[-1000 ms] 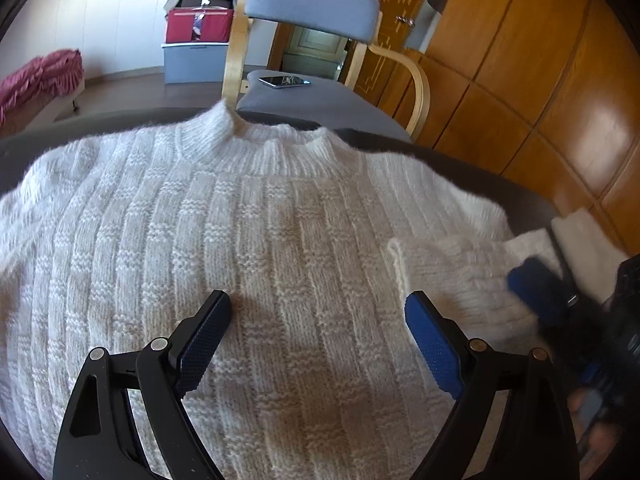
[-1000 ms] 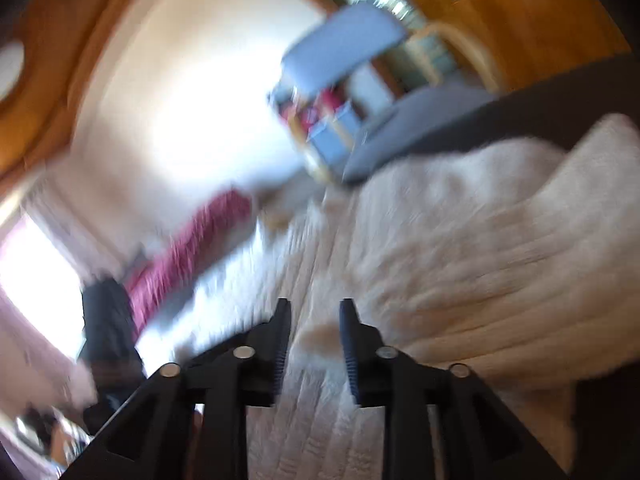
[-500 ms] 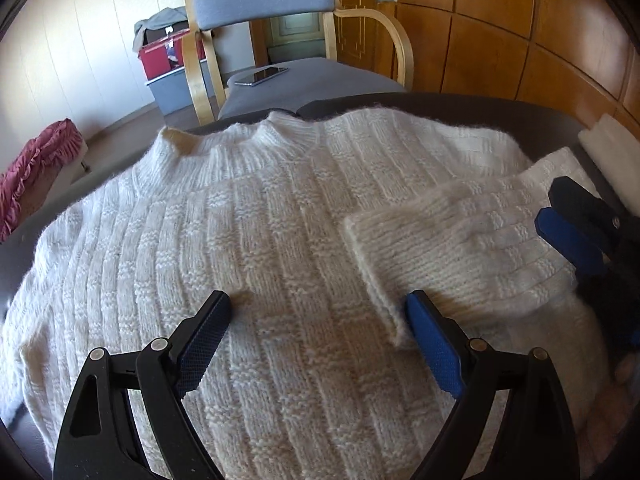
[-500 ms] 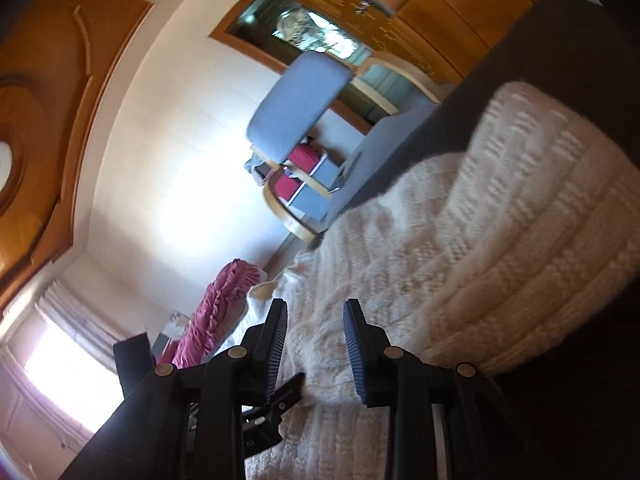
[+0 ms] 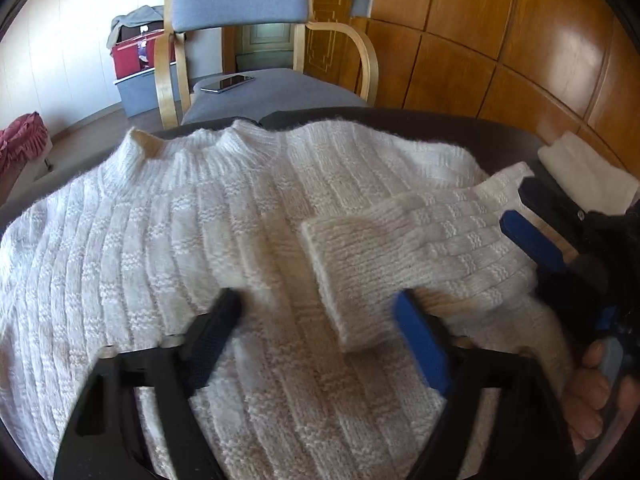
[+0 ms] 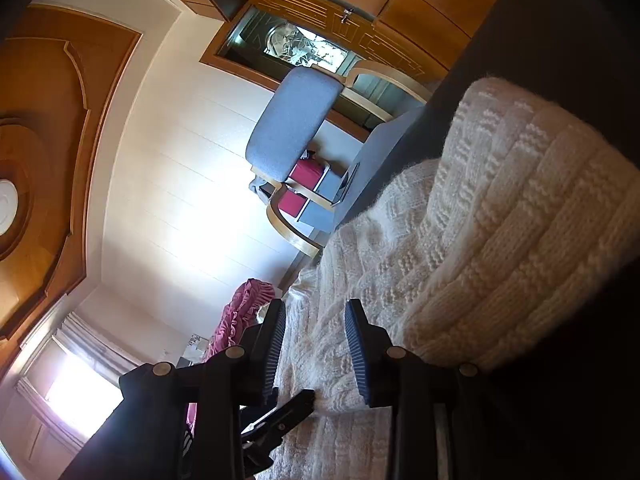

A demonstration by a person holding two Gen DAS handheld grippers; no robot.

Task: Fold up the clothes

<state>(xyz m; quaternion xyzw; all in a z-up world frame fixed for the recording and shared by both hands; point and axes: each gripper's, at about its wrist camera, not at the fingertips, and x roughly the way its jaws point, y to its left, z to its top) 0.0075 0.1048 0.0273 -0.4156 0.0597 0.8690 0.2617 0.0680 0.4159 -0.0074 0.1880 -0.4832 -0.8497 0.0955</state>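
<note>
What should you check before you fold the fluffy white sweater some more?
1. Sweater lying flat on the dark table: ok.
2. Sleeve folded across the sweater's body: ok.
3. Left gripper has hold of something: not ok; its fingers are closing, with only the cuff's edge by the blue finger.
4. Right gripper free of the sleeve: ok; nothing sits between its fingers.
5. The other sleeve folded in: cannot tell, out of view.

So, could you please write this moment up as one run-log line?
step: sleeve fold | sweater: flat | sleeve: folded across body | left gripper: closing, nothing pinched | right gripper: open
</note>
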